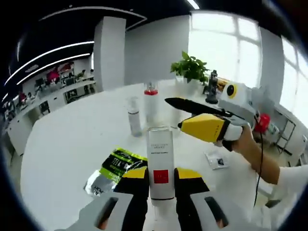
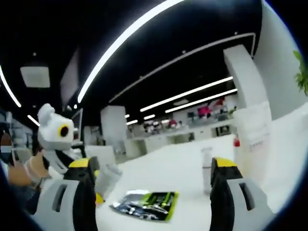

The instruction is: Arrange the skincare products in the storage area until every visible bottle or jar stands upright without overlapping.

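Note:
My left gripper [image 1: 161, 175] is shut on a white rectangular bottle [image 1: 160, 159] with a red square label, held upright between the yellow-tipped jaws above the white table [image 1: 72, 139]. My right gripper [image 1: 174, 114] comes in from the right in a person's hand [image 1: 240, 139], open, its tips close to a red-capped bottle [image 1: 150, 102]. A clear bottle with a white cap [image 1: 134, 115] stands upright beside that one. In the right gripper view my right gripper [image 2: 154, 166] is open with nothing between its jaws. The held white bottle [image 2: 108, 179] shows at the left, and a white bottle [image 2: 207, 168] stands by the right jaw.
A green and black sachet [image 1: 115, 166] [image 2: 147, 204] lies flat on the table. A small flat packet [image 1: 216, 161] lies to the right. A potted plant [image 1: 192, 67] and a dark figurine [image 1: 211, 86] stand at the far edge. A tall pale container [image 2: 252, 137] is close on the right.

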